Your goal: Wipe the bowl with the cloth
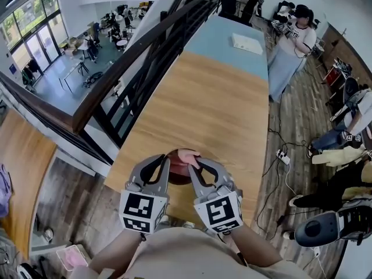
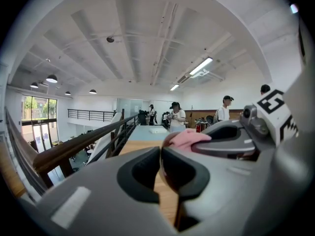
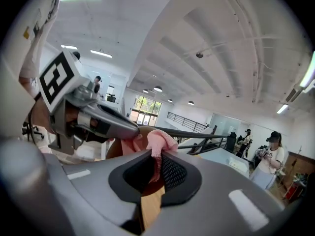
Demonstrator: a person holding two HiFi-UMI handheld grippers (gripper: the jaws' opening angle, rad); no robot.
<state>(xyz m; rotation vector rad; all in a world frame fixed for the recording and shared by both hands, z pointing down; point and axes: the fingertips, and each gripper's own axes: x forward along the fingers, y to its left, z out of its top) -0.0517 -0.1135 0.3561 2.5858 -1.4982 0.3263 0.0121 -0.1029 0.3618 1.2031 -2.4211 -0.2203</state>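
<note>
A dark reddish-brown bowl (image 1: 178, 172) is held up over the near end of the wooden table (image 1: 203, 109). My left gripper (image 1: 166, 160) is shut on the bowl's rim from the left; in the left gripper view the thin brown rim (image 2: 163, 167) sits pinched between the pads. My right gripper (image 1: 195, 163) is shut on a pink cloth (image 1: 187, 154), which lies bunched over the bowl's far rim. The right gripper view shows the cloth (image 3: 160, 141) hanging down between the jaws, with the bowl (image 3: 150, 187) behind it. Most of the bowl is hidden by the two grippers.
A dark railing (image 1: 145, 45) runs along the table's left edge, with a drop to a lower floor beyond it. The table's far part is blue (image 1: 224, 36) and carries a white sheet (image 1: 247, 43). People (image 1: 293, 42) and cables (image 1: 282, 154) are on the right.
</note>
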